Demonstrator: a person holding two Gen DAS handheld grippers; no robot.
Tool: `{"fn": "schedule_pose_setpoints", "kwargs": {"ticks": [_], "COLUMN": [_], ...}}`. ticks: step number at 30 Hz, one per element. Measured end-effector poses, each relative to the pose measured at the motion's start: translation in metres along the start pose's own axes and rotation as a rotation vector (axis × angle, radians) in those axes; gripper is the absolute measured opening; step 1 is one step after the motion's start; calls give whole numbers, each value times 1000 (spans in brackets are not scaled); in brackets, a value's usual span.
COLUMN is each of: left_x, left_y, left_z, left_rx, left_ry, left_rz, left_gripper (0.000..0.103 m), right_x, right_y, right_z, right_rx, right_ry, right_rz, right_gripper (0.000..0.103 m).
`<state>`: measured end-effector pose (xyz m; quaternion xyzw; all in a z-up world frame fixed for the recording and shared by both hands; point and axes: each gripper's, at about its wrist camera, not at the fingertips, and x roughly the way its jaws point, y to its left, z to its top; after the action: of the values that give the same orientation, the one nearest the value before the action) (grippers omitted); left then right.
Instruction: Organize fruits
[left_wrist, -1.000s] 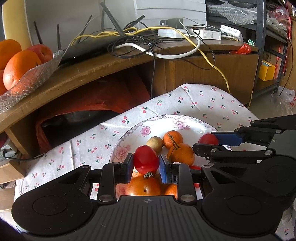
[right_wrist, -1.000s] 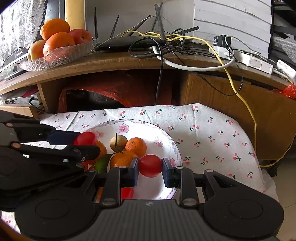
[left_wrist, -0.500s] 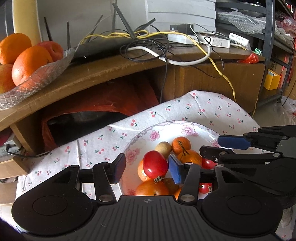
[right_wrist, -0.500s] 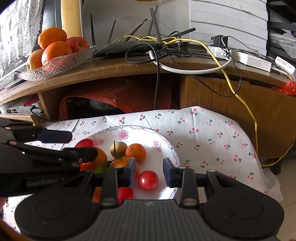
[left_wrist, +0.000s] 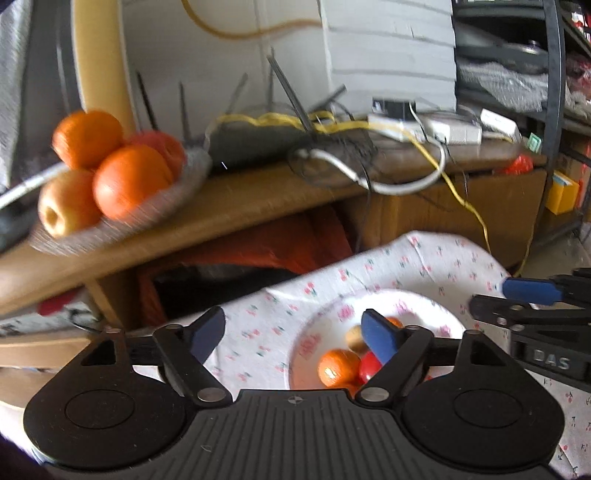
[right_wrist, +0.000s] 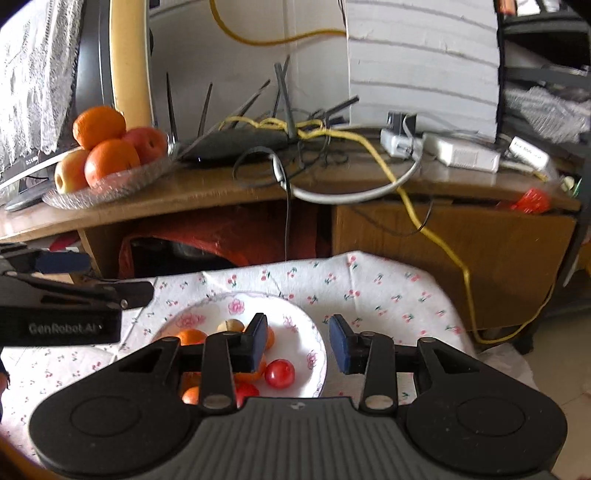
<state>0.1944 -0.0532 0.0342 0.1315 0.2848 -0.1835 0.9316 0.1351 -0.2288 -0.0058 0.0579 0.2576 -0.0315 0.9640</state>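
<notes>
Both grippers have released: the left gripper (left_wrist: 293, 334) and right gripper (right_wrist: 298, 341) now stand spread wide and empty, lifted above the floral plate (right_wrist: 314, 343). The two red fruits they pinched a second ago, one (right_wrist: 279, 373) visible, lie among the oranges (left_wrist: 334, 369). Placement appears complete.

The left gripper (left_wrist: 291, 332) is hanging wide apart and empty above the flowered cloth (left_wrist: 424, 258). The floral plate (left_wrist: 314, 339) is sitting near the cloth's right edge, carrying an orange (left_wrist: 338, 371) and a red tomato (left_wrist: 369, 367). The right gripper (left_wrist: 517, 299) is poking in from the right.
</notes>
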Motion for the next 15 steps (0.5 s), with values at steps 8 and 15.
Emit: {"fn": "schedule_pose_setpoints", "kwargs": {"ticks": [8,15], "left_x": [-53,-87], "left_y": [-6,-16], "left_z": [-4,-41], "left_rx": [45,16], "left_ry": [-67,-21], "left_rz": [86,46], "left_gripper": [103,103], "right_x": [-64,-105], "right_y": [11,15], "right_z": [-10,-41], "right_rx": [-21,19], "right_ry": [-17,15], "right_rz": [3,8], "right_gripper": [41,41]}}
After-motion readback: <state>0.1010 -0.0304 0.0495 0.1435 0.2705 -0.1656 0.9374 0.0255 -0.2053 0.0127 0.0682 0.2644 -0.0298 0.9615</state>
